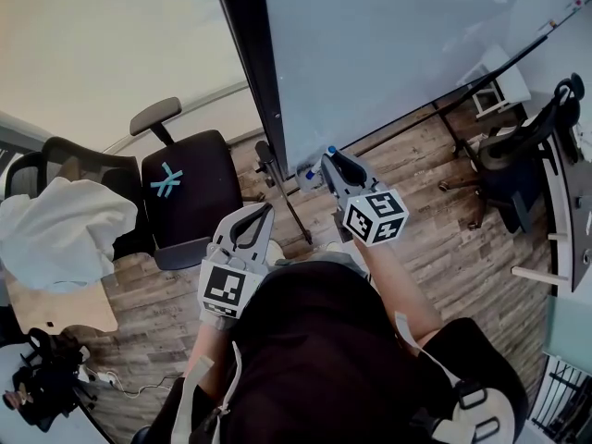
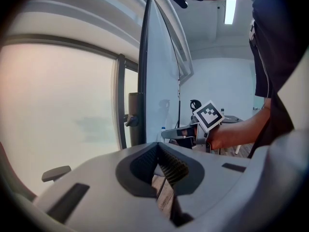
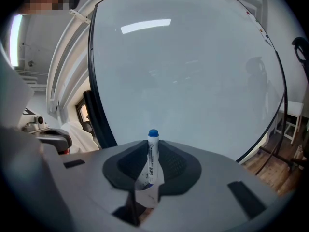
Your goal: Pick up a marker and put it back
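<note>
Over on the left a white cloth [image 1: 65,225] is lying heaped on one office chair, and the black chair [image 1: 190,192] beside it is standing well clear of the action, so neither is getting in the way. The person is carrying the left gripper [image 1: 263,213] low and close to the body, its jaws pressed together with nothing between them. It looks simply parked there, since this job is needing only one tool. Further right, the right gripper [image 1: 334,165] is reaching toward the lower corner of the whiteboard [image 1: 398,54], and its jaws are clamping down on the marker [image 3: 151,159]. They are pinching the white barrel partway along, so the blue cap [image 3: 153,134] is poking out past the tips and pointing at the board. That grip seems sensible, as the pen is sitting in line with the jaws and isn't tipping to either side. The marker is hanging in the air just in front of the board, not touching it as far as I can tell. I'd guess the pick-up is done and the putting back is what's left, down by the board's bottom edge, though I can't make out a ledge clearly.
</note>
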`<state>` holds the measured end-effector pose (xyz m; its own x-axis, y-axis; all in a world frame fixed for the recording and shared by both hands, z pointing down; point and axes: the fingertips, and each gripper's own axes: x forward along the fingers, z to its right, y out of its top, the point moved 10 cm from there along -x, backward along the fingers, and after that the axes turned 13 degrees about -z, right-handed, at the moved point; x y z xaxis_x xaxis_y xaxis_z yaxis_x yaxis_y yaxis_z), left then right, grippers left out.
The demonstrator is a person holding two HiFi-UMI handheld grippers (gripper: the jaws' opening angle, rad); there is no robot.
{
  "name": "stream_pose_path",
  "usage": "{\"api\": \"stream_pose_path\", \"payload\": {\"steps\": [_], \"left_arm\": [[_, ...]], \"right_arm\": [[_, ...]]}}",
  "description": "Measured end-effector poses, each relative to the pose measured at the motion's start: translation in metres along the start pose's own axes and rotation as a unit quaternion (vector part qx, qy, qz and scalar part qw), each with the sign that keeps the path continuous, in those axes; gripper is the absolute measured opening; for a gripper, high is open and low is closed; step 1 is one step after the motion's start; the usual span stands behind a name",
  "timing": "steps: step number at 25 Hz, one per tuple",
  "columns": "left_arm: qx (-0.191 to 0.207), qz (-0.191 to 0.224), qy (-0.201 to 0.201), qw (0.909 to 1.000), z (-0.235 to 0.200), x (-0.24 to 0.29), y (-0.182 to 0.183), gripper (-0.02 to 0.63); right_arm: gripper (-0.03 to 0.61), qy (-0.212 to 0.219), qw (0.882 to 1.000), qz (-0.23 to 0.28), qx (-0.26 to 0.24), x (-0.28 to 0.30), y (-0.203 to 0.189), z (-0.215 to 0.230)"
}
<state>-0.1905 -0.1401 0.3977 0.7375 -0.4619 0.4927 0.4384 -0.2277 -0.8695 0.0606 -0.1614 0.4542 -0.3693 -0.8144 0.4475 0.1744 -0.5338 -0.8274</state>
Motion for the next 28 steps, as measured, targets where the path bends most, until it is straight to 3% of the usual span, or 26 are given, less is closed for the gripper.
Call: {"api": "stream_pose_path", "payload": {"steps": [18,28], "left_arm": [[0.009,0.026,-0.057,0.998,0.013,0.031,0.02,0.006],[0.019,0.039,-0.092,0.9948,0.022,0.048,0.036,0.006]], "right_arm": [[0.078,-0.003,0.997,0.072,0.002,-0.066,0.041,-0.005],[0.078,-0.039,0.993,0.114,-0.007,-0.114,0.055,0.0]]}}
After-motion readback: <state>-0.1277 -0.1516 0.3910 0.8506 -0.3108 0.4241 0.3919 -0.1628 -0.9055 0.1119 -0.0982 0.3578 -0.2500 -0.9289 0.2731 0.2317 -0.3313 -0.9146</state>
